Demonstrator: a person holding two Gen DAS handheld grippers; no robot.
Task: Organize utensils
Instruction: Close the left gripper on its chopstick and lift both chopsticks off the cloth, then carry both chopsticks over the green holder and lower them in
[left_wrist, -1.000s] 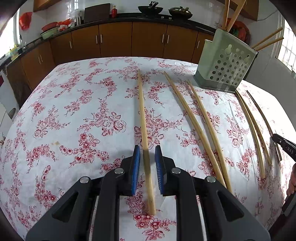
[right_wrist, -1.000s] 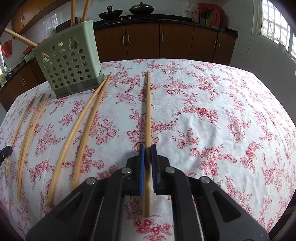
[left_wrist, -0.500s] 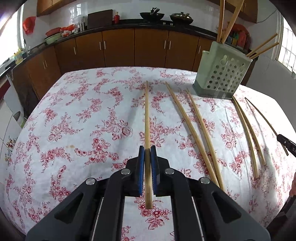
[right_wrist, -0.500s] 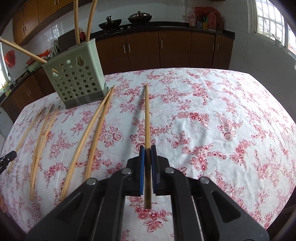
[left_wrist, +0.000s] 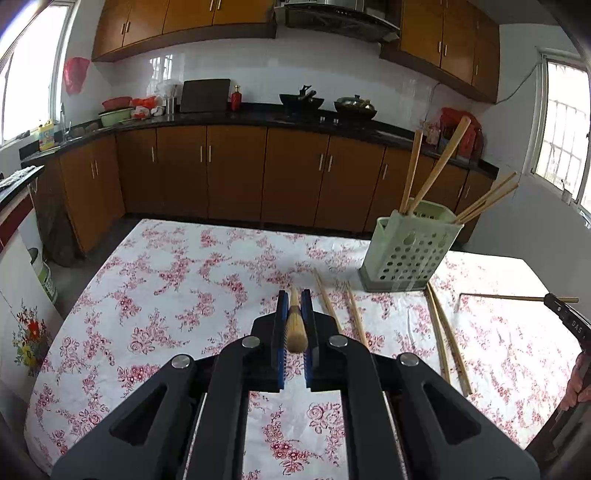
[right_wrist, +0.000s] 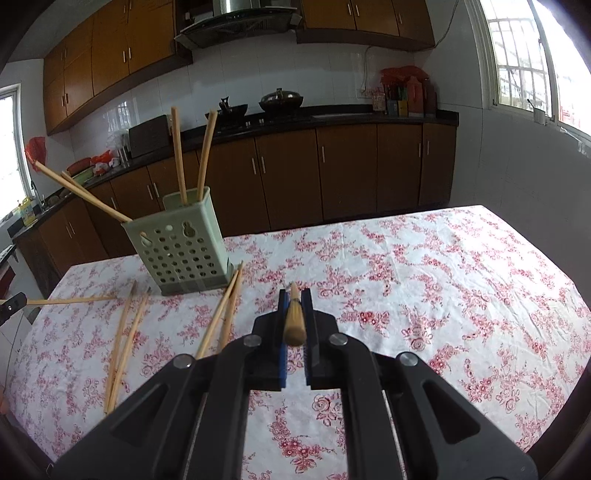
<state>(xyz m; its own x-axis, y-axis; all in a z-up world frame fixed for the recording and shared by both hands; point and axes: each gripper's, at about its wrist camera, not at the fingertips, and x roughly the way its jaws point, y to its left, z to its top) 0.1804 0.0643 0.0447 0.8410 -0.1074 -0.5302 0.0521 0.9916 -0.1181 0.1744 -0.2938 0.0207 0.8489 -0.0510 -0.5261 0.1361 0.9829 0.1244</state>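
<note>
Both grippers clamped on one chopstick each, axis pointing fwd. Left gripper (left_wrist: 294, 308) w/ chopstick (left_wrist: 295, 325): holder (left_wrist: 410, 254) lies far-right. Right gripper (right_wrist: 294, 308) w/ its chopstick (right_wrist: 294, 321): holder (right_wrist: 181, 251) far-left, about equally near either.

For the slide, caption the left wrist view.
Left gripper clamps one chopstick above the floral tablecloth, green holder beyond.

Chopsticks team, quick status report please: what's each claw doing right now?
Left gripper shut on a chopstick. Right gripper shut on another chopstick. Green holder ahead, four sticks inside. Four loose chopsticks on the tablecloth; nothing blocking.
</note>
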